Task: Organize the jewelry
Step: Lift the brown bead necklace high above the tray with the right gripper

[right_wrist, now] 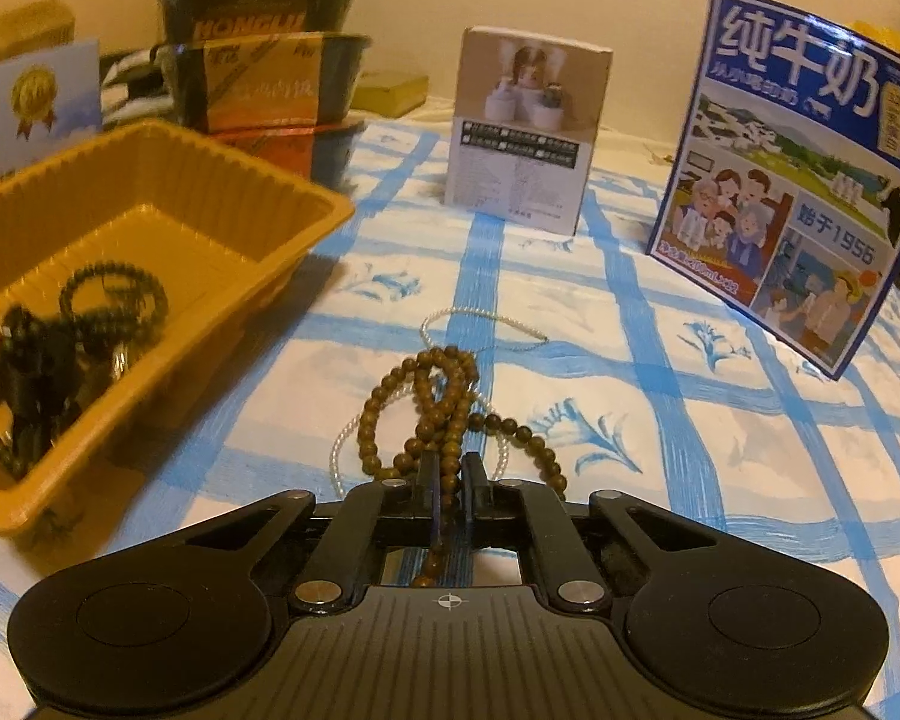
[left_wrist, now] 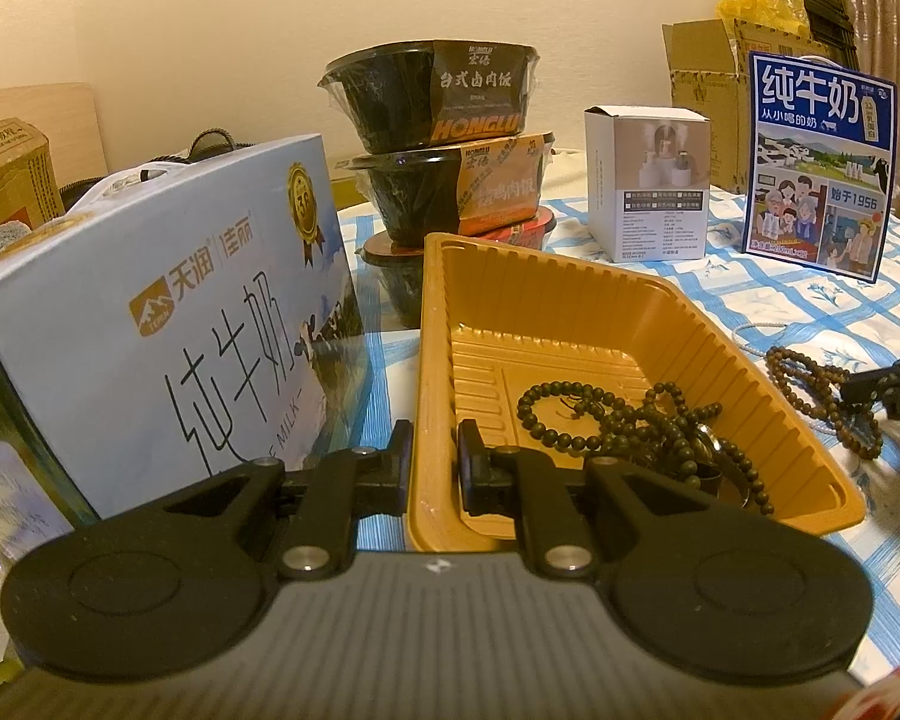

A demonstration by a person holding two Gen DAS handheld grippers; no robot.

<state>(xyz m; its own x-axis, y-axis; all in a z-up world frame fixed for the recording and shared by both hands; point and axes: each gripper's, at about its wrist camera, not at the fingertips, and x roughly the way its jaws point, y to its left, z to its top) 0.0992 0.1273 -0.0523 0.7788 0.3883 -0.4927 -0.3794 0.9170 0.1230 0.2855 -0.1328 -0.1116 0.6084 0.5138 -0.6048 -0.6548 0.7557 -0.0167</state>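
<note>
Brown bead strand [right_wrist: 432, 414] lies on the bench [right_wrist: 660, 420] beside the tray [right_wrist: 168, 138], a loop pinched between the nearly closed right claw [right_wrist: 450, 480]. Dark beads [left_wrist: 630, 426] already sit in the tray; the pearl strand [right_wrist: 480, 324] remains (partly under the brown). Left claw [left_wrist: 435, 468] clamps the tray's near rim.

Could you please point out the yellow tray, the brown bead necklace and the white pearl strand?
yellow tray [left_wrist: 744, 360]: left wrist view, right wall.
brown bead necklace [right_wrist: 417, 387]: right wrist view, looped beads.
white pearl strand [right_wrist: 486, 317]: right wrist view, far loop.
</note>
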